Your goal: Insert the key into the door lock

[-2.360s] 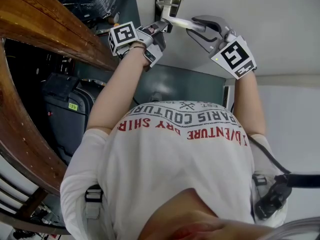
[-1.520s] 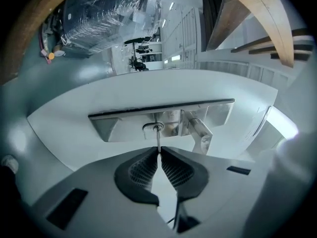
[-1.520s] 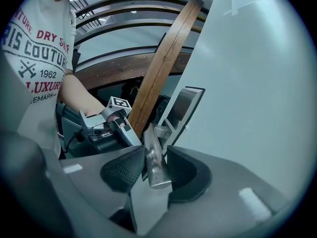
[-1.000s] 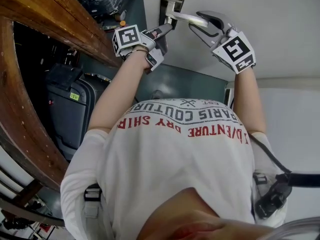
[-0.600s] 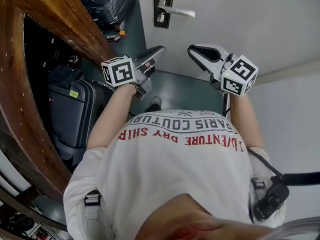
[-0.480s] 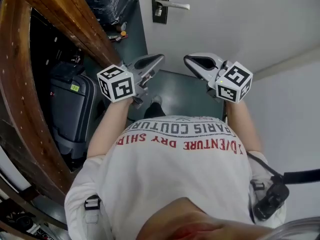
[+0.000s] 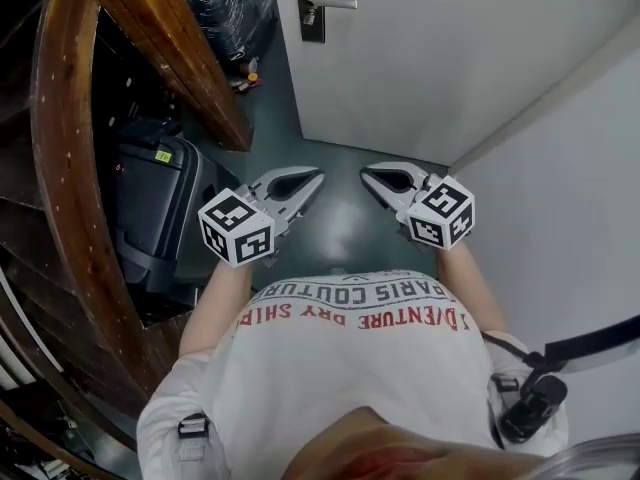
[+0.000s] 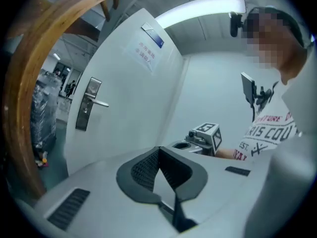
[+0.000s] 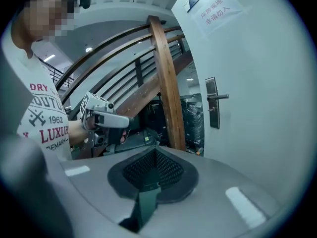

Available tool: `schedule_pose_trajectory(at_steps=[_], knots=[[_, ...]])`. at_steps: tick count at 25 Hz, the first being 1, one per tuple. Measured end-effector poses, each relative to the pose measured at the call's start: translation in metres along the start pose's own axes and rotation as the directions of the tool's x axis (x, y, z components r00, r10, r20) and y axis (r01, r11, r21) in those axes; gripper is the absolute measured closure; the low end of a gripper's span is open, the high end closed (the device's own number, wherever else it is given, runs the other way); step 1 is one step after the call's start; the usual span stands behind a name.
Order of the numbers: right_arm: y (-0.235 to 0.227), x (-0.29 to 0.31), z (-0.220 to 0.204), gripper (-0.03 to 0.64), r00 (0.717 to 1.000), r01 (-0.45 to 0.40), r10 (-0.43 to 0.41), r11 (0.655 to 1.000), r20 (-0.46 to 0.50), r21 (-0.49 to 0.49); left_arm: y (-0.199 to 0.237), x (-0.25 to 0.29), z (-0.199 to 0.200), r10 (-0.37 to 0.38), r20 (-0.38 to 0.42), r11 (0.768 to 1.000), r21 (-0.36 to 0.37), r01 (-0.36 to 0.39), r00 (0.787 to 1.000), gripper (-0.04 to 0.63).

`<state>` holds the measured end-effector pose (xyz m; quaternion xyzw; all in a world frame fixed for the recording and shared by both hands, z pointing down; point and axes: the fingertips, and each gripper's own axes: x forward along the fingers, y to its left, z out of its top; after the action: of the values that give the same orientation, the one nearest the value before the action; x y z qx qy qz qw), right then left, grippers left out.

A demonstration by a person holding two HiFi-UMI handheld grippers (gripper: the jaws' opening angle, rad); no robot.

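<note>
Before one door (image 7: 450, 48) hang left gripper (image 7: 316, 177) and right gripper (image 7: 366, 174) (both closed).

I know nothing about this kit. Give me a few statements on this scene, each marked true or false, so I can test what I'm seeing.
1. The left tool and the right tool are both shut, with nothing between the jaws. True.
2. The right tool grips the door handle. False: the handle is free, and both tools are held well back from the door.
3. A dark suitcase stands beside the wooden stair rail. True.
4. The door opens with a round knob. False: the handle is a straight lever.
5. A paper notice is stuck on the door. True.
</note>
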<state>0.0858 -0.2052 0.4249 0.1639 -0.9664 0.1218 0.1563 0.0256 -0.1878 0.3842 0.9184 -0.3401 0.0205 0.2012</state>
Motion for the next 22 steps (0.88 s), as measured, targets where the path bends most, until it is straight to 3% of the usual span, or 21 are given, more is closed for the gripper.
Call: schedule_pose_trajectory(at_steps=[3,7,10,15,22], knots=[[0.038,-0.006,-0.022,0.617,0.999,0.052,-0.052,0.999,-0.014,0.007,-0.021,-0.021,-0.015,-0.038,0.014,0.997,-0.071,0.039,0.999,0.595],[0.104,-0.014,-0.038,0.617,0.997,0.077,-0.077,0.997,-0.009,0.001,-0.064,-0.065,-0.046,-0.039,-0.060,0.998,0.045,0.041,0.997,0.595],[0.167,-0.018,-0.052,0.617,0.994,0.110,-0.111,0.993,-0.011,-0.029,-0.095,-0.118,-0.075,-0.046,-0.087,0.996,0.071,0.052,0.995,0.594],[0.285,-0.029,-0.055,0.617,0.993,0.104,-0.106,0.994,0.058,0.046,-0.157,-0.210,-0.107,-0.048,-0.128,0.988,0.139,0.066,0.991,0.595],[0.399,-0.053,-0.051,0.617,0.988,0.106,-0.109,0.994,0.105,0.036,-0.237,-0.288,-0.117,-0.067,-0.086,0.976,0.200,0.083,0.994,0.595]])
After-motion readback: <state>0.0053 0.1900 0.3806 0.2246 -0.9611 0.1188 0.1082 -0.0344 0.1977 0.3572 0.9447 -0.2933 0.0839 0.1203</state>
